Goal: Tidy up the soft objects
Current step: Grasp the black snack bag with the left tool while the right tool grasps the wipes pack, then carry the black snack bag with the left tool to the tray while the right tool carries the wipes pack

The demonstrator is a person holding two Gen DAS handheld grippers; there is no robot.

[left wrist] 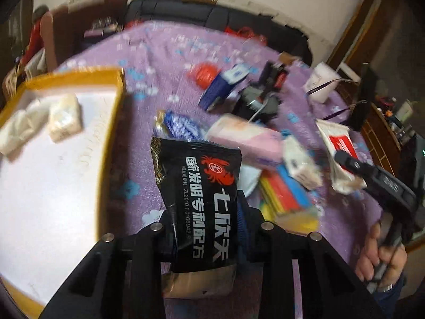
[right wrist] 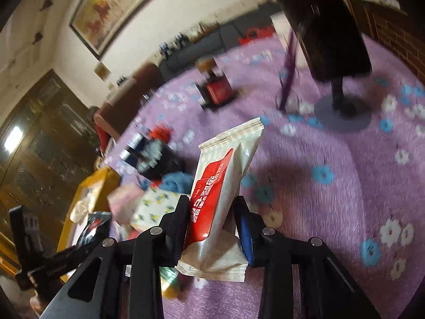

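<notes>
My left gripper (left wrist: pixel 205 207) is shut on a black snack packet (left wrist: pixel 196 186) with a red crab logo, held upright above the purple cloth. Left of it sits a yellow-rimmed box (left wrist: pixel 117 106) with a white floor and pale tissue packs (left wrist: pixel 65 117) inside. My right gripper (right wrist: pixel 212 204) is shut on a white packet with a red label (right wrist: pixel 225 164). In the left wrist view the right gripper (left wrist: pixel 342 159) comes in from the right with that packet (left wrist: pixel 337 146). In the right wrist view the left gripper (right wrist: pixel 90 228) and black packet (right wrist: pixel 94 226) are by the box (right wrist: pixel 98 183).
A purple flowered cloth (right wrist: pixel 345 186) covers the surface. A pile lies between the grippers: a pink tissue pack (left wrist: pixel 247 138), a blue wrapper (left wrist: pixel 180 125), a colourful book (left wrist: pixel 287 196), a blue box (left wrist: pixel 225 82). A black stand (right wrist: pixel 342 114) rises at the back right. A person's hand (left wrist: pixel 379 252) grips the right handle.
</notes>
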